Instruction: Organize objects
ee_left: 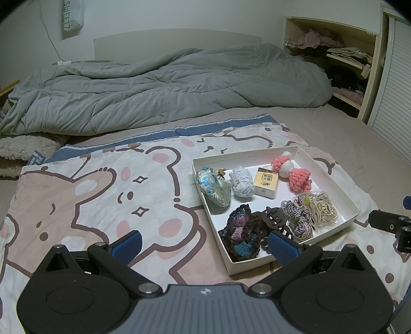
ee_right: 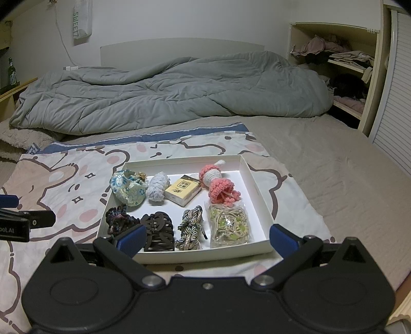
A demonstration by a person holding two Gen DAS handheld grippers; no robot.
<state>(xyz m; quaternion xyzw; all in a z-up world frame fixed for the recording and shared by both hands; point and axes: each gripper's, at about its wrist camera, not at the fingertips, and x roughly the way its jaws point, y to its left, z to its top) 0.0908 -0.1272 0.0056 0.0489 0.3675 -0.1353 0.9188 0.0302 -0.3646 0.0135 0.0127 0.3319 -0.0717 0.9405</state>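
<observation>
Wall bag: I read "SWEET" and then a 7 on the pale bag (ee_right: pixel 82 19) hanging on the wall above the bed's headboard (ee_right: pixel 179 50); the letters run sideways.
Left gripper: on its black body at the left edge of my right wrist view I read "ool.AI" (ee_right: pixel 7 230); the start is cut off.
Small box: the yellow box (ee_right: pixel 183 190) in the white tray (ee_right: pixel 259 191) carries dark printed characters that I cannot read.

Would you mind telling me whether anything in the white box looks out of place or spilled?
Nothing stands out. The white box sits flat on the cartoon sheet, and all the items lie inside it in two rough rows, with the hair clip and bag of hair ties near the front. Nothing has spilled.
</observation>
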